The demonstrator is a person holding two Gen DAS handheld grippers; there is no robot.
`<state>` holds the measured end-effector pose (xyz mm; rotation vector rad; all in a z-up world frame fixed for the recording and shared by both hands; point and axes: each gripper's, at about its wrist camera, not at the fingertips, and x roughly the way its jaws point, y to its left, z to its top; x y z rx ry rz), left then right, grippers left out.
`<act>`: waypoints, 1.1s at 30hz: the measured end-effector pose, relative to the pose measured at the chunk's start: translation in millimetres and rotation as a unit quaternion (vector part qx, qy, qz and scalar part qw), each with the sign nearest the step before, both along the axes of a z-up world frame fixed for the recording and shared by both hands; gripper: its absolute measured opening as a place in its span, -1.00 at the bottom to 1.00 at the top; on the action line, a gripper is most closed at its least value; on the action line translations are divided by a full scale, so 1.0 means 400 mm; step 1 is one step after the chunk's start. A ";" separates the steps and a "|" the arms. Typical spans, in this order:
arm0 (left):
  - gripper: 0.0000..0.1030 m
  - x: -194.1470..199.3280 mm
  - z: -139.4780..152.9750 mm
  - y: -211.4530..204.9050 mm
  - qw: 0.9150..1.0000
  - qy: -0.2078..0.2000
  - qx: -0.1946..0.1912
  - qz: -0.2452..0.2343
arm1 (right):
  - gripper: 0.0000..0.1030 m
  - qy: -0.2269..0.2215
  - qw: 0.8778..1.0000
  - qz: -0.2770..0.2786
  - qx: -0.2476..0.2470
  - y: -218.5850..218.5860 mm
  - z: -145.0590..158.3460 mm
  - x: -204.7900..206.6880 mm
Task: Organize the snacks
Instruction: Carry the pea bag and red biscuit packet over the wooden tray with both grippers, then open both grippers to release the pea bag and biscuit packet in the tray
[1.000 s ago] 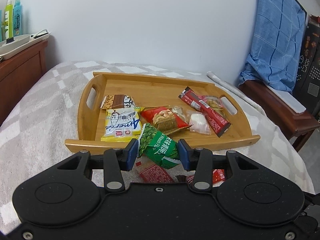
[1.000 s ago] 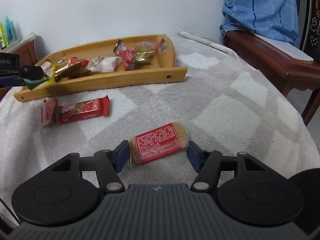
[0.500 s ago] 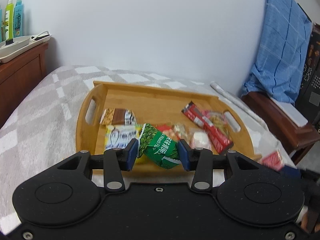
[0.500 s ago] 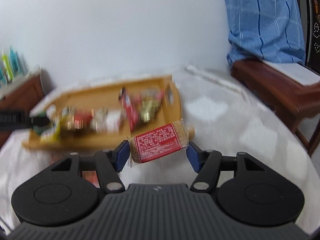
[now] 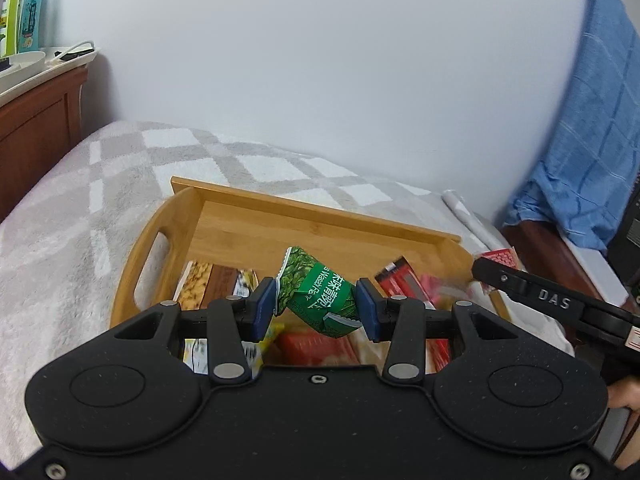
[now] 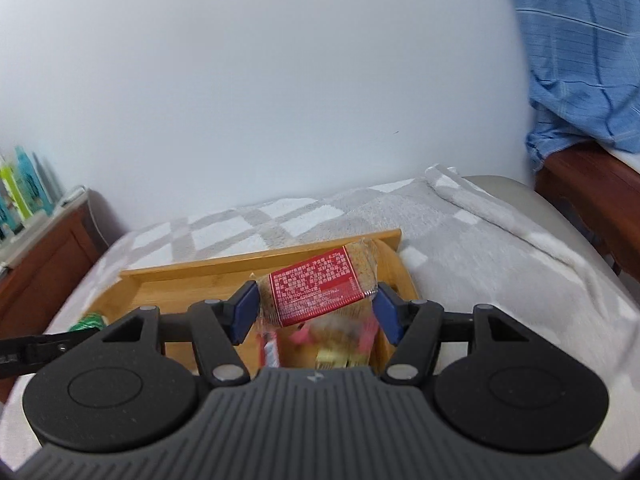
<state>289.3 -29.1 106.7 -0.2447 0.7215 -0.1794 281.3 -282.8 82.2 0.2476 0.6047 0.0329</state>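
Your left gripper [image 5: 316, 307] is clamped on the green snack packet [image 5: 318, 292]: both blue pads press its crumpled sides, and it hangs clear above the wooden tray [image 5: 160, 216], over the near left part. Your right gripper [image 6: 316, 306] is clamped on the red-labelled biscuit bar [image 6: 320, 288], which sits tilted between its pads, its right end higher, above the tray's right end [image 6: 394, 240].

Only the left wrist view shows what lies under your left jaws: a nut-and-chocolate bar [image 5: 208, 284] just behind the left pad, a yellow packet [image 5: 264, 340] below it, and a red stick packet [image 5: 404, 280] behind the right pad, all in the tray. It also shows your right gripper's finger coming in from the right edge, with a corner of the red bar [image 5: 500, 258] above it, and your hand [image 5: 624, 404] low on the right.

The right wrist view alone shows the blurred sweets [image 6: 336, 344] beneath the biscuit bar. At its left edge the green packet [image 6: 90, 320] peeks beside a left gripper's black finger.

Around the tray spreads the grey checked blanket [image 5: 72, 208]; a blue cloth [image 6: 580, 52] hangs to your right.
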 end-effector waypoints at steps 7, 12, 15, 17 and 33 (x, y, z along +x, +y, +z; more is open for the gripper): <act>-0.20 0.082 -0.059 -0.019 1.000 0.020 0.012 0.018 | 0.27 0.020 1.000 0.016 -0.016 0.007 -0.044 0.108; -0.20 0.105 -0.093 -0.040 0.999 0.028 0.033 0.023 | 0.27 0.037 0.999 0.012 -0.002 -0.002 -0.080 0.149; -0.20 0.111 -0.105 -0.050 0.998 0.030 0.041 0.022 | 0.27 0.042 0.999 0.013 -0.008 -0.002 -0.095 0.157; -0.20 0.113 -0.110 -0.057 0.998 0.031 0.047 0.020 | 0.27 0.043 0.999 0.012 -0.010 -0.005 -0.100 0.159; -0.20 0.118 -0.144 -0.095 0.996 0.037 0.074 0.013 | 0.30 0.048 0.998 0.028 -0.036 0.016 -0.122 0.154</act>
